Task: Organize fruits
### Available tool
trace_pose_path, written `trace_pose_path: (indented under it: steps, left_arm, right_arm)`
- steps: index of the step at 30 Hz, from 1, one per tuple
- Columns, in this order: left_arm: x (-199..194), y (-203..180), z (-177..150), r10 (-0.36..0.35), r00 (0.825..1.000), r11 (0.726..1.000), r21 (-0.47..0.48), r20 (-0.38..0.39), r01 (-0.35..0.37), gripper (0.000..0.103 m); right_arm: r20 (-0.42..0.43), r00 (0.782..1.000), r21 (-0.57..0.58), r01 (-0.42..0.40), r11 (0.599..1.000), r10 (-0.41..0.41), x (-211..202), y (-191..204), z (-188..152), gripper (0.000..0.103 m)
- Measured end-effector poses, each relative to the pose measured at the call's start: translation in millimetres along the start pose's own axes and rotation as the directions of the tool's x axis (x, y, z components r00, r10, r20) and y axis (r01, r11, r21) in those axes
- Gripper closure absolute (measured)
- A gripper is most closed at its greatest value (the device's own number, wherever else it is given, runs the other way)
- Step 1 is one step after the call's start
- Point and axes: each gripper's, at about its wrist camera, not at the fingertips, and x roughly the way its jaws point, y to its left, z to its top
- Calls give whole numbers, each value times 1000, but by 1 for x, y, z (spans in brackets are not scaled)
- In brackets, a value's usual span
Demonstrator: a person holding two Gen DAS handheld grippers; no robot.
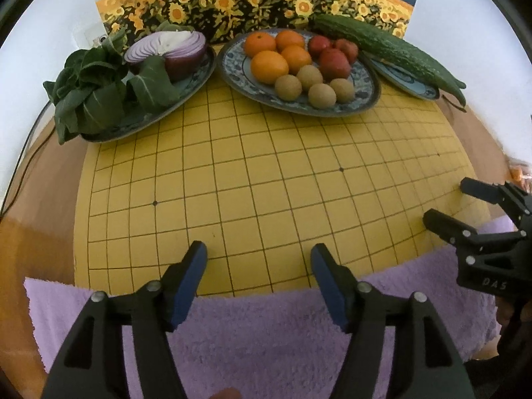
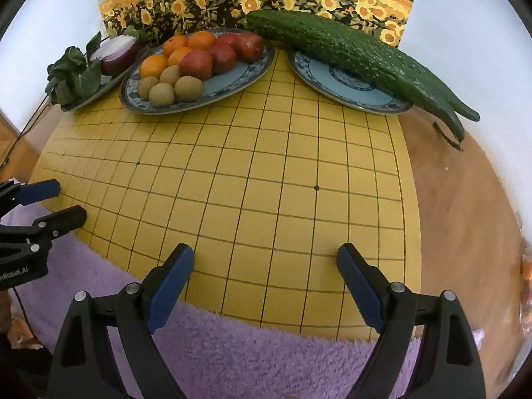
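Your left gripper [image 1: 259,256] and right gripper [image 2: 266,256] hang with fingers apart and empty at the bench's near edge; fruits [image 1: 299,63] sit grouped on the far-edge plate [image 1: 372,94], apparently sorted

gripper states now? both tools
Left tool: open, nothing between its fingers, over the yellow grid board.
Right tool: open wide, holding nothing, also over the board.

The sunflower painting [image 1: 252,3] is cut off by the top edge. In the left wrist view, the cucumbers [image 1: 392,50] hide most of their plate [image 1: 404,79].
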Motion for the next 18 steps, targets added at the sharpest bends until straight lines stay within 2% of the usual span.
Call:
trace_pose_path:
  steps: [3, 7, 11, 18]
  left_arm:
    - [2, 2, 3, 5, 1000, 1000, -11, 6, -5, 28]
    - [9, 3, 9, 17, 1000, 1000, -14, 15, -17, 13]
    - [14, 5, 11, 25, 1000, 1000, -18, 14, -25, 2]
    - [18, 6, 13, 19, 999, 1000, -13, 34, -18, 0]
  right_arm:
    - [-1, 1000, 2, 1, 1000, -1, 3, 0, 4, 10]
    - [-9, 1000, -6, -2, 1000, 2, 9, 3, 10, 1]
    - [-13, 1000, -5, -5, 1000, 5, 12, 3, 13, 0]
    - [-8, 1000, 18, 8, 1000, -8, 17, 5, 24, 0]
